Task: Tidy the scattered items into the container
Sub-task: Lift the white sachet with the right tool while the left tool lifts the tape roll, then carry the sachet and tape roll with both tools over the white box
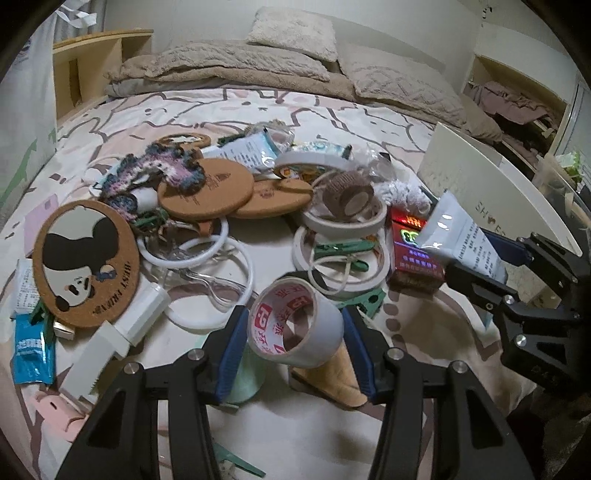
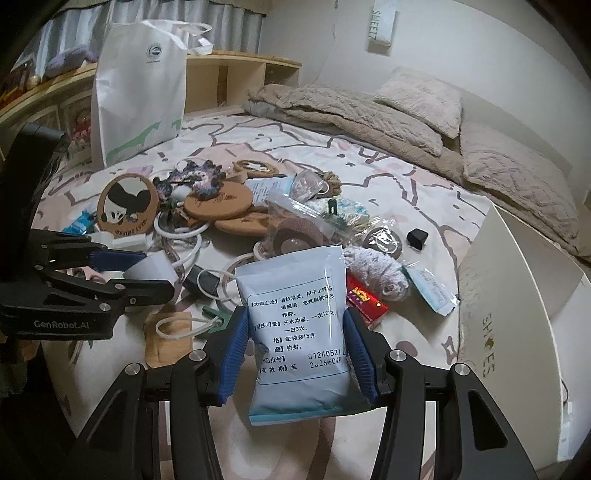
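The left gripper (image 1: 293, 345) is clenching a tape roll (image 1: 295, 326), a white cylinder with red characters printed inside its core, lifted just above the sheet (image 1: 325, 110). The right gripper (image 2: 295, 354) is squeezing a glossy pale-blue sachet (image 2: 295, 332) printed with Chinese dosage text and the batch number "0124052"; the neighbouring tool is reading "GenRobot.AI" on its black frame. Beyond them the clutter is sitting heaped on the patterned sheet: a red shiny packet (image 1: 415, 251), white plastic rings (image 1: 207, 258), round cork coasters (image 1: 207, 192), one cork coaster with a panda (image 1: 86, 262), a fuzzy crocheted piece (image 1: 166, 173). To the right a white cardboard box (image 2: 517, 295) marked "SHOES" is standing open. Farther back, plush beige pillows (image 1: 291, 33) are lying against the wall.
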